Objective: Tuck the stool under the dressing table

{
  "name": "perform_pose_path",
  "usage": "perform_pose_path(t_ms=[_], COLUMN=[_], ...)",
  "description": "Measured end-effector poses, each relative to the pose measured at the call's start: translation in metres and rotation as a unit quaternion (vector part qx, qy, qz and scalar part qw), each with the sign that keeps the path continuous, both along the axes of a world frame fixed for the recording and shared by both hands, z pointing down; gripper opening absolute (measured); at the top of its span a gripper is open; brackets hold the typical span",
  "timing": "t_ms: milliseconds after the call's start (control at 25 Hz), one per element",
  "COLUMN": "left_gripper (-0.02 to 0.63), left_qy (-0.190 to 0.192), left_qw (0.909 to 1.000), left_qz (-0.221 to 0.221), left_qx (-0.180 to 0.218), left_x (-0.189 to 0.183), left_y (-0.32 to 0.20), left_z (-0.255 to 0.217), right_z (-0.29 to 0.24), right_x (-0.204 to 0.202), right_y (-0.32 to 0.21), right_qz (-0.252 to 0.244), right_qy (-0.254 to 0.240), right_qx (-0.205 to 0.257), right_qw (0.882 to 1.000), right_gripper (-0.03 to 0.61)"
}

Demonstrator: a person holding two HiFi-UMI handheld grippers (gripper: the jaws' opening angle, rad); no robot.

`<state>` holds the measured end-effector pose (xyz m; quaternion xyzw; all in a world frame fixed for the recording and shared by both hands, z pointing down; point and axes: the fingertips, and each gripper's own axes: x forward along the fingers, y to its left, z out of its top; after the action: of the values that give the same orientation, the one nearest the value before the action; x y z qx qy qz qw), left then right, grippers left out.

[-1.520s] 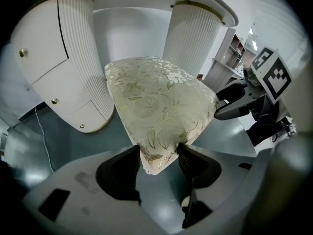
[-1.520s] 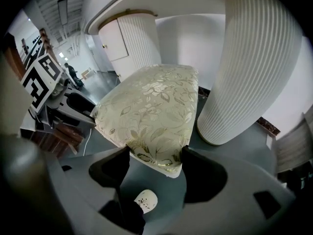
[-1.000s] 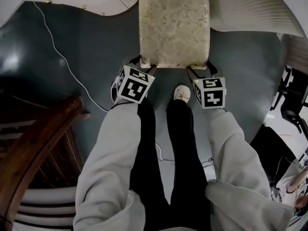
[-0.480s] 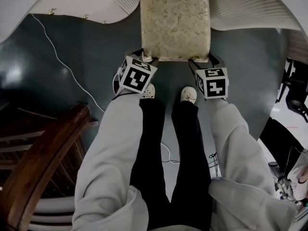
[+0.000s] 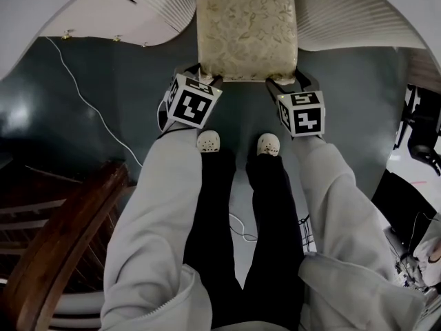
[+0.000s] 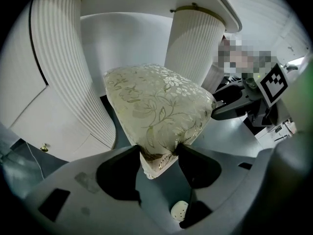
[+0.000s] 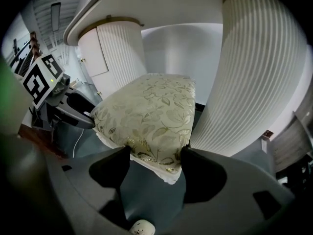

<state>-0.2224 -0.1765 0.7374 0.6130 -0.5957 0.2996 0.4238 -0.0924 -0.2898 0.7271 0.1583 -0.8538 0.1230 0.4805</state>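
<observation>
The stool has a cream cushion with a gold leaf pattern and stands on the dark floor at the top of the head view. It sits between the two white fluted pedestals of the dressing table. My left gripper is shut on the cushion's near left corner. My right gripper is shut on the near right corner. In the left gripper view the cushion corner is pinched between the jaws of the left gripper. The right gripper view shows the same with the cushion and the right gripper.
The tabletop overhangs the far half of the stool. A white cable trails over the floor at left. A dark wooden piece of furniture stands at lower left. The person's white shoes are just behind the grippers.
The stool and both grippers have moved further in between the pedestals. The person has stepped up, and both shoes now stand side by side.
</observation>
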Motion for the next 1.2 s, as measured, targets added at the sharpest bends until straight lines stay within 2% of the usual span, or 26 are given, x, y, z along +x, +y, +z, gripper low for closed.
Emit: perform_pose_path(t_ms=[120, 520, 800, 1040, 1200], left_gripper=[0.249, 0.242, 0.227, 0.218, 0.213], left_qy=[-0.005, -0.032, -0.040, -0.048, -0.052], left_qw=[1.0000, 0.9981, 0.9968, 0.9944, 0.9940], left_qz=[0.000, -0.034, -0.048, -0.063, -0.067], left_qx=[-0.005, 0.041, 0.050, 0.070, 0.069], left_x=[-0.008, -0.038, -0.056, -0.073, -0.086], left_y=[-0.008, -0.042, -0.064, -0.083, -0.095], left_z=[0.001, 0.000, -0.001, 0.000, -0.003], right_z=[0.001, 0.003, 0.004, 0.006, 0.006], right_x=[-0.009, -0.038, -0.056, -0.073, -0.086], right_y=[-0.008, -0.043, -0.064, -0.083, -0.095], right_qz=[0.003, 0.005, 0.007, 0.013, 0.015], right_qy=[-0.007, -0.013, -0.037, -0.035, -0.042], right_qx=[0.010, 0.026, 0.042, 0.044, 0.049], right_qw=[1.000, 1.000, 0.998, 0.998, 0.998], right_gripper=[0.379, 0.382, 0.383, 0.385, 0.380])
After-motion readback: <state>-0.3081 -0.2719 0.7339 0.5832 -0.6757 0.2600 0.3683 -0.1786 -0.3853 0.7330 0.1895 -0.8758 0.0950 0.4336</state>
